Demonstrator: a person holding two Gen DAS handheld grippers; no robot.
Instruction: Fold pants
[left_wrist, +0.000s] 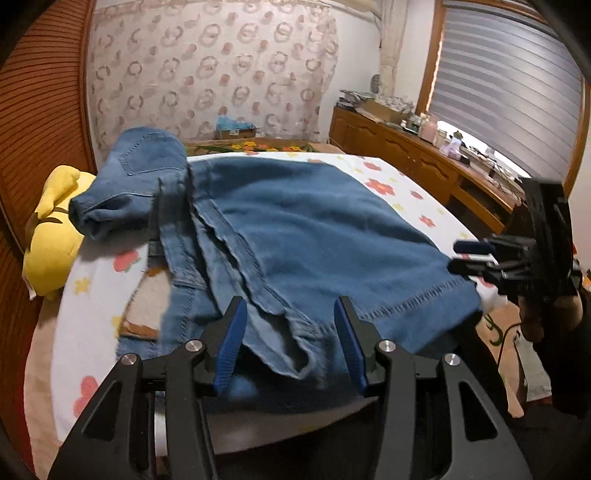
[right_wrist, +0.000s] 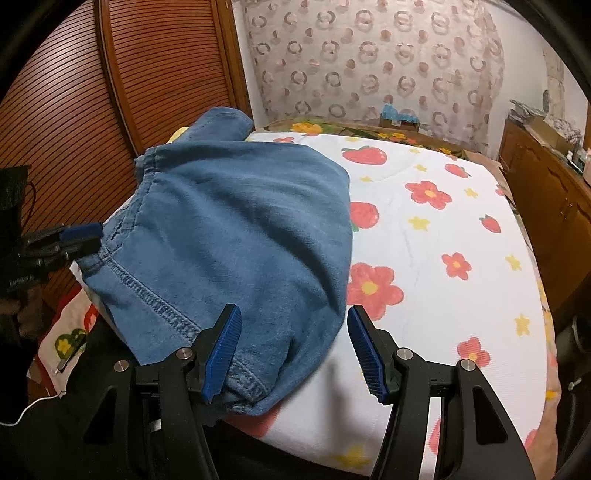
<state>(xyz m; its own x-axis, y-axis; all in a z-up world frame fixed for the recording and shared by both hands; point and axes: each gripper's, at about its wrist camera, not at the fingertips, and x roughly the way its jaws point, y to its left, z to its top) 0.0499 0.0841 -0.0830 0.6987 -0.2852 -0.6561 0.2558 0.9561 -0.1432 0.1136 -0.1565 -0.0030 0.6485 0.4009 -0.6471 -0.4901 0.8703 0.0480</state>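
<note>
A: Where were the jeans (left_wrist: 295, 229) relative to the left gripper (left_wrist: 291, 343)?

B: Spread on the bed (left_wrist: 399, 192), reaching away ahead of its fingers (left_wrist: 231, 347). A frayed leg hem sagged into the gap between the two blue pads, and neither pad pressed on it. The fingers stood moderately wide, holding nothing.

A: And the far end of the denim?

B: Ahead and to the left of those fingers, the seat with its back pocket was bunched up and leaned against a yellow plush toy (left_wrist: 51, 236) by the slatted wooden door (left_wrist: 40, 122).

A: What about the right gripper (right_wrist: 293, 354)?

B: Its fingers (right_wrist: 369, 354) were also apart. The stitched corner of the jeans lay over the left pad and partly in the gap, while the right pad sat clear of the cloth, over the flower-and-strawberry bedsheet (right_wrist: 443, 240). No grip showed there either.

A: Could each gripper see the other?

B: Yes. From the left wrist, the right gripper appeared to the right of the fingers, beside the hemmed edge. From the right wrist, the left gripper sat to the left, its blue tip at the hem's other end; whether it touched the cloth, I could not tell.

A: Anything beyond the bed?

B: A patterned curtain (left_wrist: 207, 70) straight ahead, and a cluttered wooden cabinet (left_wrist: 406, 147) to the right.
</note>
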